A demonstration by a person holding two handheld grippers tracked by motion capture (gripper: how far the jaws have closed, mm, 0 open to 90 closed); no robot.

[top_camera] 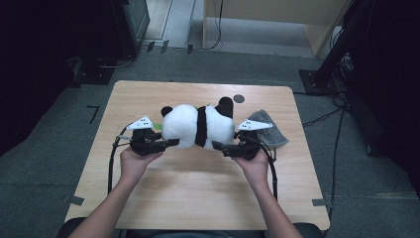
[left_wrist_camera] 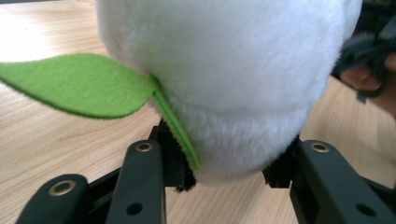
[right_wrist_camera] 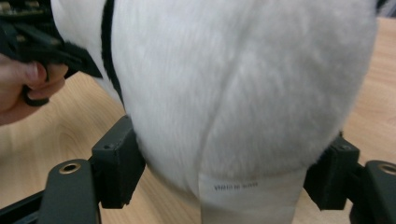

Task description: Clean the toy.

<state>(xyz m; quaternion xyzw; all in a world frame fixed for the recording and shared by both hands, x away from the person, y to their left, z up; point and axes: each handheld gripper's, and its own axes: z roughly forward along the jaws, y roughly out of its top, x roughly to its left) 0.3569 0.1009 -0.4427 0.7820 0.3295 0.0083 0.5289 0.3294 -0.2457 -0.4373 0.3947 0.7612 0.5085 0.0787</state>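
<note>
The left gripper [top_camera: 171, 143] and right gripper [top_camera: 218, 145] each pinch an end of the panda [top_camera: 198, 126] on the table [top_camera: 198, 198]; a grey cloth [top_camera: 275, 134], perhaps crumpled, lies right.

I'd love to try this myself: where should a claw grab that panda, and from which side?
Grip the panda at its two rounded ends, one claw from each side. It lies lengthwise across the table, and the soft plush bulges squeeze between the jaws, as both claw views show.
</note>
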